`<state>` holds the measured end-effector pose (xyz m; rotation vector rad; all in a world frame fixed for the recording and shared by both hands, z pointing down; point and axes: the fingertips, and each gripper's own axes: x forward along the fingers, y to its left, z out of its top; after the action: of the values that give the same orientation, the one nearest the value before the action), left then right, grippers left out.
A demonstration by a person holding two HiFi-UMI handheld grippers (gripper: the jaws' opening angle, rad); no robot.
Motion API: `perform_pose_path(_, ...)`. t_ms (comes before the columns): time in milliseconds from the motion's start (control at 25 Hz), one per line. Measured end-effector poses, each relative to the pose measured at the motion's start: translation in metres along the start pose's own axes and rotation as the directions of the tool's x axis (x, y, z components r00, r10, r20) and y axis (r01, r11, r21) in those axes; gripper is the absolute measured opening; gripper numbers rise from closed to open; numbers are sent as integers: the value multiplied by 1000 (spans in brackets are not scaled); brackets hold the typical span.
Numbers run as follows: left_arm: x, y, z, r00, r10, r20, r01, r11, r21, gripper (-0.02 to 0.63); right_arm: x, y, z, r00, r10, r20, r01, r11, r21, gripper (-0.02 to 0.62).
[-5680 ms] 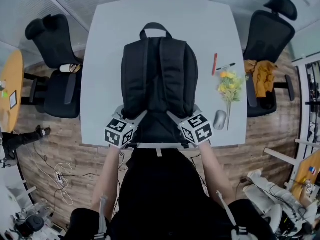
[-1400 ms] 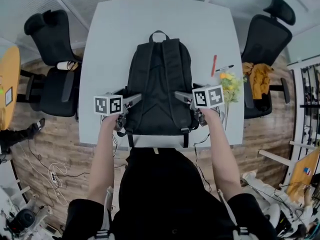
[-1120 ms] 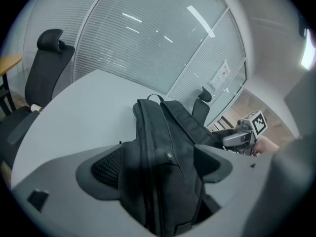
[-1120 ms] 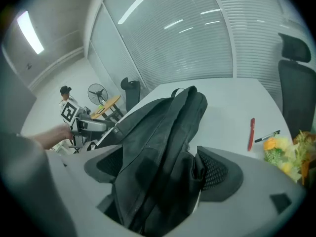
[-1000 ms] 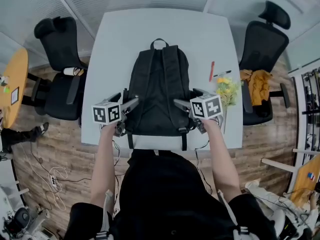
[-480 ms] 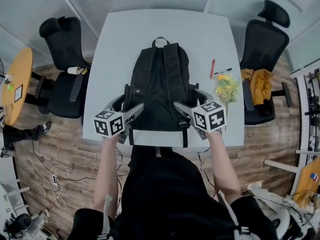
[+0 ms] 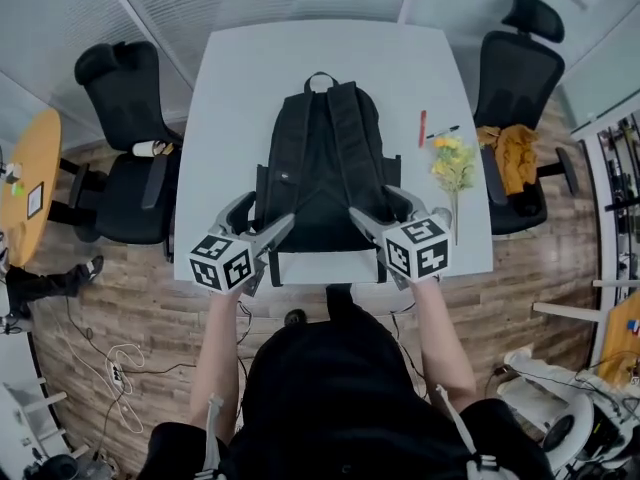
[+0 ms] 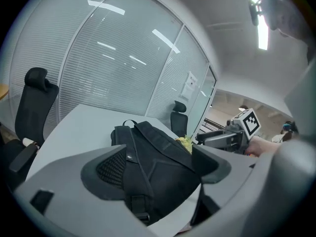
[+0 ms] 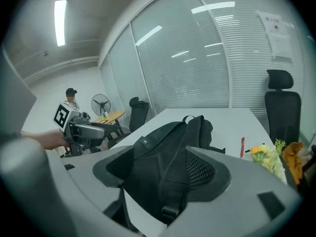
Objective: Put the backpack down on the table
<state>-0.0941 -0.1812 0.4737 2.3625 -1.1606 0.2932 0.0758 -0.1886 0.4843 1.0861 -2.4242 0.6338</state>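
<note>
The black backpack (image 7: 322, 173) lies flat on the white table (image 7: 235, 88), shoulder straps up and carry loop at the far end. My left gripper (image 7: 258, 216) hovers open near the pack's near left corner, apart from it. My right gripper (image 7: 380, 206) hovers open near the near right corner; its jaws have just been closing, with nothing between them. In the left gripper view the backpack (image 8: 158, 147) shows beyond my open left gripper (image 8: 158, 154). In the right gripper view the backpack (image 9: 173, 147) lies beyond my open right gripper (image 9: 160, 157).
A red pen (image 7: 422, 128), a black marker (image 7: 447, 132) and yellow flowers (image 7: 455, 163) lie on the table right of the pack. Black office chairs stand at the left (image 7: 120, 148) and right (image 7: 515, 68), the right one with an orange cloth (image 7: 512, 153).
Both grippers have drawn back from the backpack's sides toward the table's near edge and risen. The right jaws stand narrower. The backpack has stayed flat on the table.
</note>
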Motion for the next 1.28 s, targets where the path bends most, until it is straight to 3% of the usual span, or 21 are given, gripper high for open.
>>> perform_pose_path(440,-87,-15,-13,993,-31,110,24,997,70,280,-45,98,0,984,-84,159,94,994,-56,218)
perform_pose_path(720,-134,-35,-22,986,-76,148,51,984,171,135,-64,157,-14,970,-105,217,123,990,-71,169)
perform_pose_path(1280,-192,-68,-27,974,-127,186,75,962,262,20,-106,221,-19,939,-131,319,160,985,-65,92)
